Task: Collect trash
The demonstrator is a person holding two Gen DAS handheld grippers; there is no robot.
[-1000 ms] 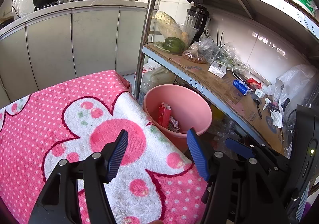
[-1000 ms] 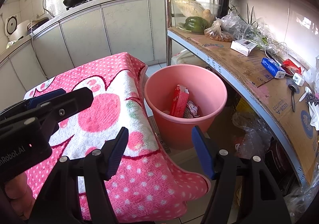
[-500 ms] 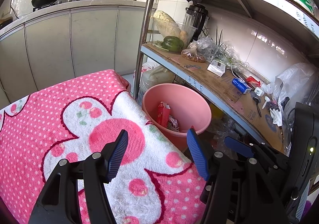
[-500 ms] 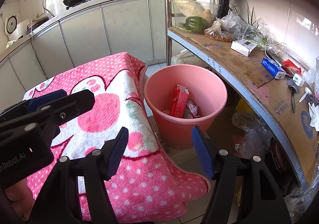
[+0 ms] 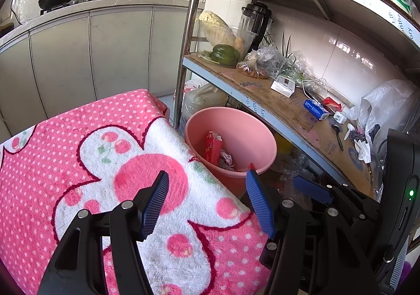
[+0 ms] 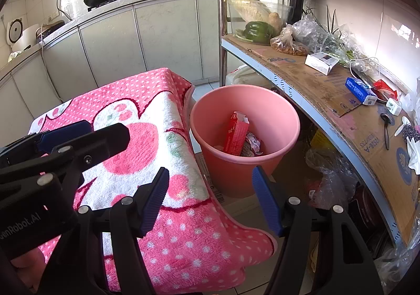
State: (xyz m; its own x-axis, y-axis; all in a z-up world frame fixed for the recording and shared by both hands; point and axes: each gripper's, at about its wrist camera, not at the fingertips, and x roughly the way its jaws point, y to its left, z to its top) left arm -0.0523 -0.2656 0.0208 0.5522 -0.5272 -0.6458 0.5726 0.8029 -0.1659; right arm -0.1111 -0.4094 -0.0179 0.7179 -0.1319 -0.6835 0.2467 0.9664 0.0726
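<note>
Trash was what we were after, and as far as we could see it sat already in the pink bucket [image 6: 245,122], not on the table. Going left to right: our left gripper [image 5: 206,204] hung over the pink polka-dot blanket [image 5: 52,153] that covered the table, its jaws spread wide and holding nothing. The blanket's top showed only its flower print; we could find no wrapper or scrap lying on it in either view. Just beside the blanket's right edge stood the bucket on the floor, with a red carton [image 6: 235,132] standing tilted inside it and some crumpled wrappers [image 6: 252,144] next to the carton at the bottom. Our right gripper [image 6: 210,199] pointed toward the bucket, near the blanket's draped corner, and it too was wide apart and empty. Further right ran the metal shelf [image 6: 286,90] lined with cardboard, carrying a green pepper [image 6: 257,30], a white box [image 6: 321,61], a blue box [image 6: 361,90] and other small items; whether any of those counted as trash we could not tell. We judged the collecting to be largely done, perhaps finished, with at most a check of the shelf and floor left.
</note>
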